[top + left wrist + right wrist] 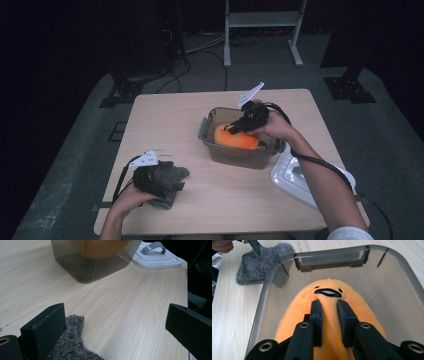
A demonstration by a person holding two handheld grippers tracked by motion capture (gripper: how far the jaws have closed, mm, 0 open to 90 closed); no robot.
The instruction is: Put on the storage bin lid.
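Inside the smoky clear bin at mid-desk lies the orange plush toy, and the right gripper pinches a fold of its fabric between nearly closed jaws. Any lift should go straight up, clear of the rim. At the desk's near-left edge, the left gripper gapes wide, one jaw touching the grey fuzzy cloth.

The plush toy is bright orange with a small black face stitched on it. Its container is smoky, see-through grey. The fuzzy cloth is mottled dark grey. The lid is white with a grey handle. The bench is pale wood grain. Both grippers' jaws are black.
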